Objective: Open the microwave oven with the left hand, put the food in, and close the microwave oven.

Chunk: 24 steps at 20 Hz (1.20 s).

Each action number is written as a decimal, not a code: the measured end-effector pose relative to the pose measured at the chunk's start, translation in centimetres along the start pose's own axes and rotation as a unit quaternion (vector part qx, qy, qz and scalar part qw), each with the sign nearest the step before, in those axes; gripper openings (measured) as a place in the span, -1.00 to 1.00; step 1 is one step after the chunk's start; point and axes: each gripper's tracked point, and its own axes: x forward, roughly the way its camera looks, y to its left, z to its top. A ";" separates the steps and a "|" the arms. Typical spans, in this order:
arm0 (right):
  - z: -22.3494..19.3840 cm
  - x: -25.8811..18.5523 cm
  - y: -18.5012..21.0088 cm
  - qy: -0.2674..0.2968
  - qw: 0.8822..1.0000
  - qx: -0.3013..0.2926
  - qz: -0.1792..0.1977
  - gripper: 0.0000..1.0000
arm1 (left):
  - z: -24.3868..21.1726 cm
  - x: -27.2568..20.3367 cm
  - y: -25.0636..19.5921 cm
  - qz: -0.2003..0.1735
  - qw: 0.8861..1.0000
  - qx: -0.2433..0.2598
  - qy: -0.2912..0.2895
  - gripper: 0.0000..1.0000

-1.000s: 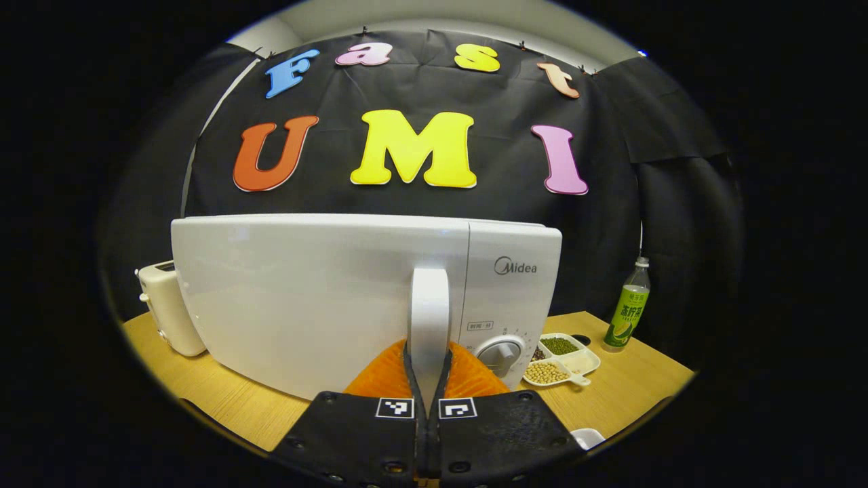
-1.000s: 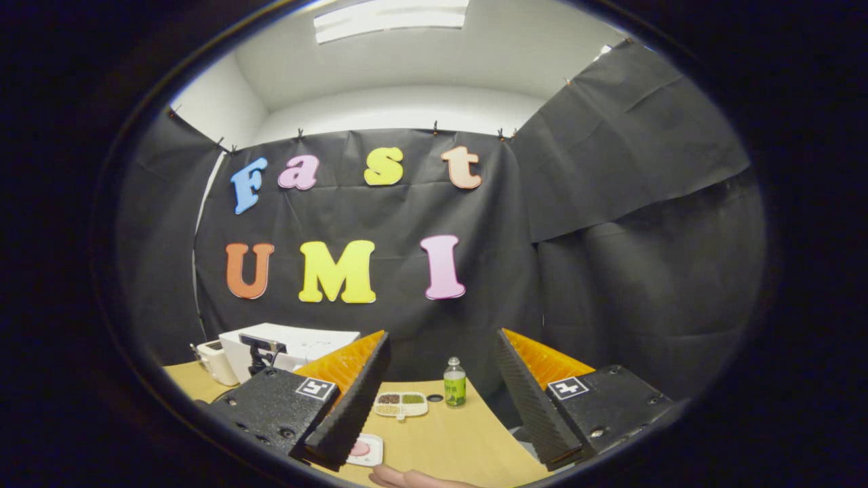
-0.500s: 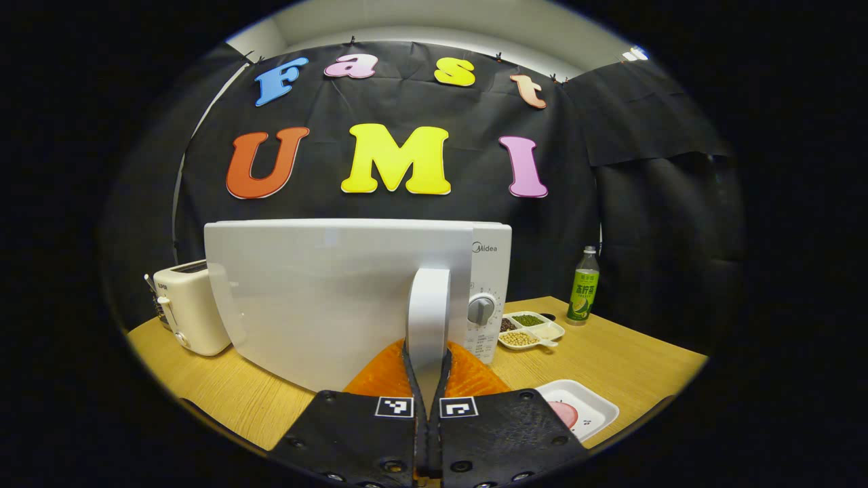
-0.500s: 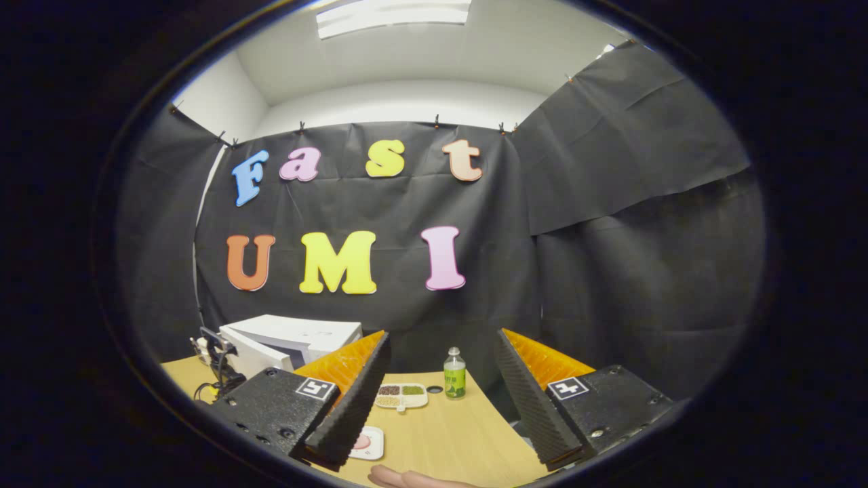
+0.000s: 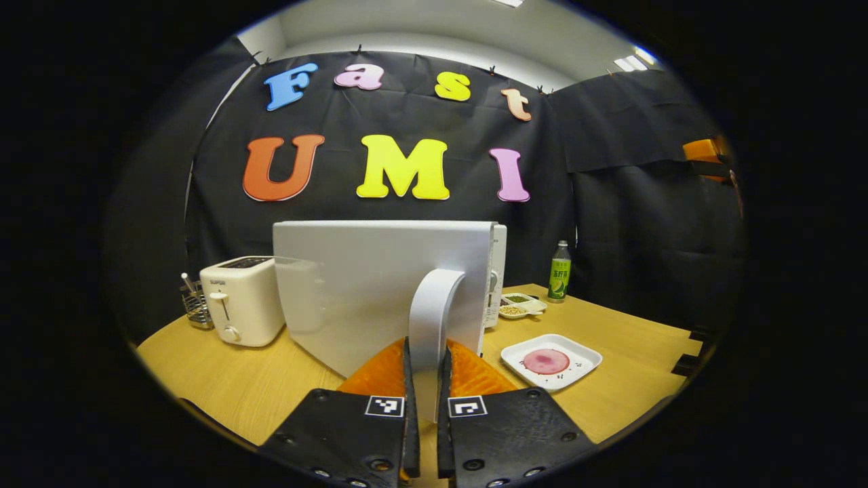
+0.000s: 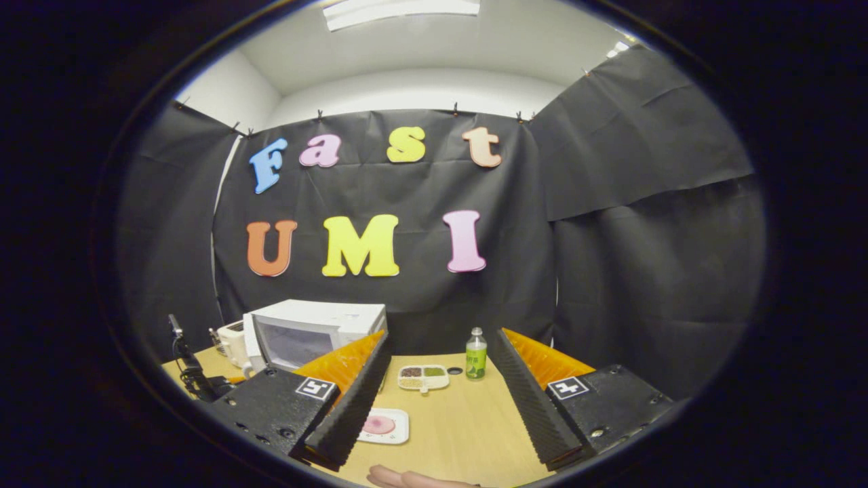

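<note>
Left gripper view. Cavity of microwave oven (image 5: 498,271) hidden behind swung-out door (image 5: 380,285); of the body, a narrow strip with a knob visible at the door's right edge. Lower end of door handle (image 5: 428,325) covered by left gripper (image 5: 427,379), both fingers clamped on the handle, one per side. Gripper pointed level at the door's outer face. Food on white plate (image 5: 550,352): a pink round slice (image 5: 546,360), resting on wooden table (image 5: 224,379) right of the door, apart from it. Divided dish of beans (image 5: 521,306) and green bottle (image 5: 559,271) farther back, near the oven. Toaster (image 5: 241,298) left of the door; a wire rack beside it, partly cut off. An orange part of the other tool at far right edge, too cropped to read.

Right gripper view. Right gripper (image 6: 441,393) raised above the table (image 6: 468,420), tilted slightly upward toward the wall, fingers spread wide with nothing between them. Microwave oven (image 6: 315,332) at left, door open, lower part masked by the left finger (image 6: 352,400). Plate (image 6: 400,427) partly masked by the same finger. Bottle (image 6: 476,354) and divided dish (image 6: 424,377) in the gap between the fingers, far off. Dark hardware at far left, hard to identify. A hand (image 6: 407,478) cut off at bottom edge.
</note>
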 end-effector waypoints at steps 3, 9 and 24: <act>-0.1 -0.4 2.1 -0.003 1.000 -0.002 0.014 0.83 | 0.0 -4.3 4.8 0.045 0.999 0.003 -0.003 -0.50; -2.0 2.3 5.0 0.023 0.999 -0.024 0.034 0.97 | 2.3 -13.0 12.5 0.164 0.985 -0.005 -0.047 0.73; -16.0 15.9 3.5 0.297 0.953 -0.036 0.049 0.99 | 12.5 -14.4 11.6 0.196 0.978 0.001 -0.073 0.90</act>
